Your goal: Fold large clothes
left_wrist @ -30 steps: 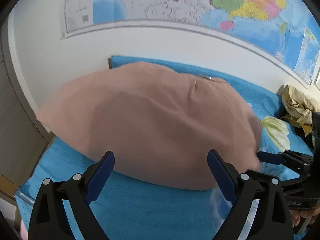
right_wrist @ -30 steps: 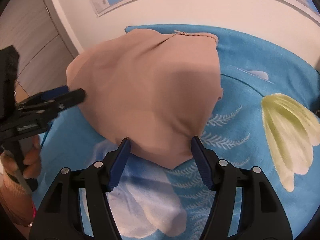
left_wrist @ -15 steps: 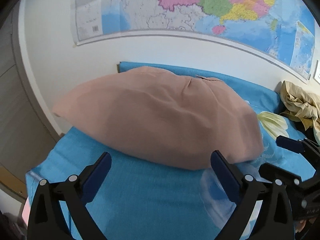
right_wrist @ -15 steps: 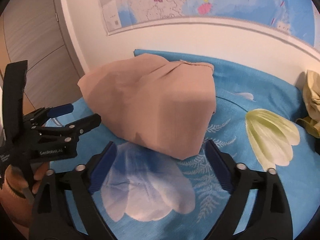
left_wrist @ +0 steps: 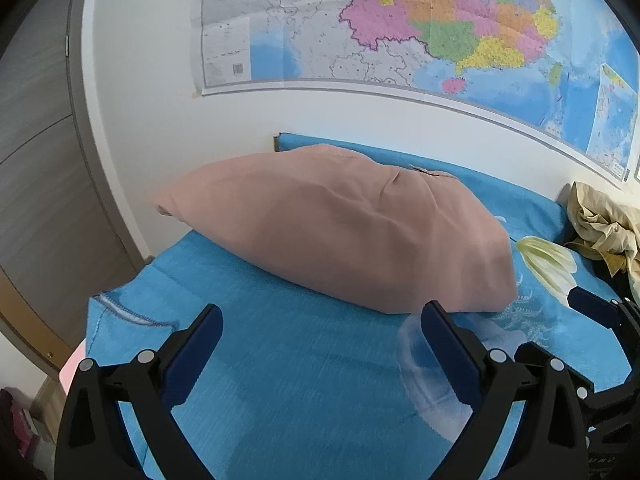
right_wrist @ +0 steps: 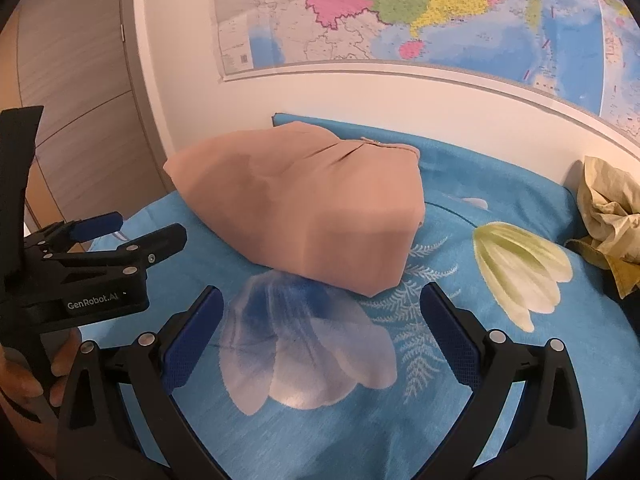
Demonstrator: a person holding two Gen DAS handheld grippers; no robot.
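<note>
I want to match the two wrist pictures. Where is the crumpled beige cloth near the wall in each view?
Left wrist view: the crumpled beige cloth lies at the far right edge, on the blue bedsheet below the wall map.
Right wrist view: the same cloth is again at the far right edge.
Shared landmark: the folded pink garment, left of the cloth in both.

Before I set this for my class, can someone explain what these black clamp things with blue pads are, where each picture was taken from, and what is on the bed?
They are two hand-held grippers, not a robot; a person carries one in each hand. Each picture comes from a camera on one gripper, looking along its jaws. The left gripper and right gripper both stand open and hold nothing. On the blue flowered bedsheet lies a folded pinkish-tan garment; a crumpled yellowish garment sits by the wall, under a map.
</note>
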